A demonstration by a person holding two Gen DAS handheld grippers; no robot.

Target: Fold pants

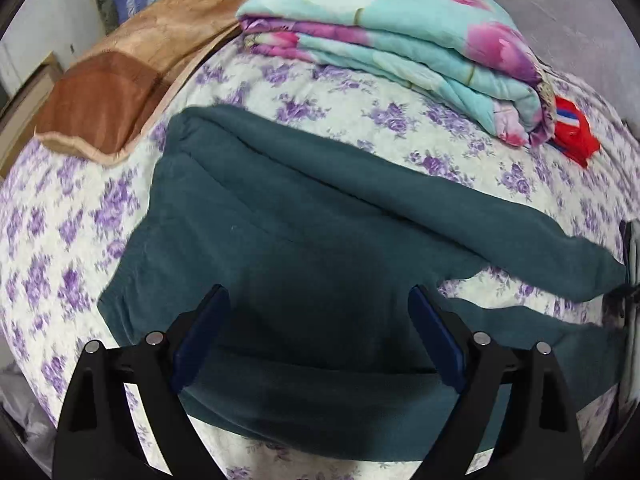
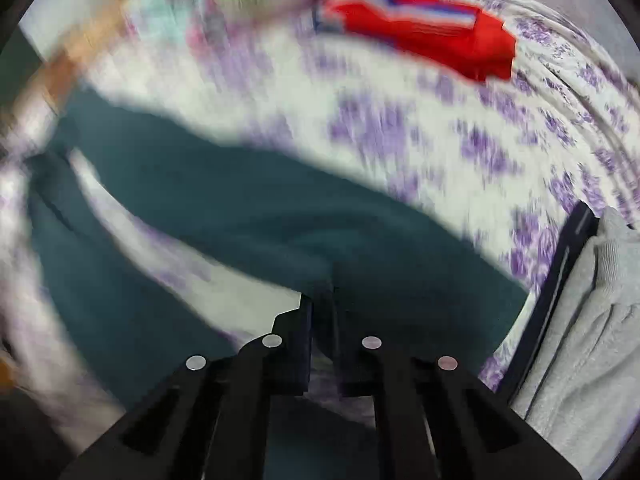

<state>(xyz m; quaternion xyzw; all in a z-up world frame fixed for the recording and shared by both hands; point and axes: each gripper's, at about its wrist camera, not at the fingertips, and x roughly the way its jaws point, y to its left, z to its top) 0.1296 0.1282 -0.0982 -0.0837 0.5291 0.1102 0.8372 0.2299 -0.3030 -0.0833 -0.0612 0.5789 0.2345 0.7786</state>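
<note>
Dark teal pants (image 1: pixel 304 240) lie spread on a bed with a purple-flowered cover (image 1: pixel 60 240). One leg runs to the right. My left gripper (image 1: pixel 318 304) is open and empty, hovering over the waist end of the pants. In the blurred right wrist view, my right gripper (image 2: pixel 323 300) is shut on the end of a pant leg (image 2: pixel 280 216), holding the cloth pinched between its pads.
A folded turquoise floral quilt (image 1: pixel 400 40) lies at the far side of the bed. A red garment (image 1: pixel 572 132) sits by it, also in the right wrist view (image 2: pixel 432 28). A brown blanket (image 1: pixel 132 60) lies at far left. Grey cloth (image 2: pixel 580 320) is at right.
</note>
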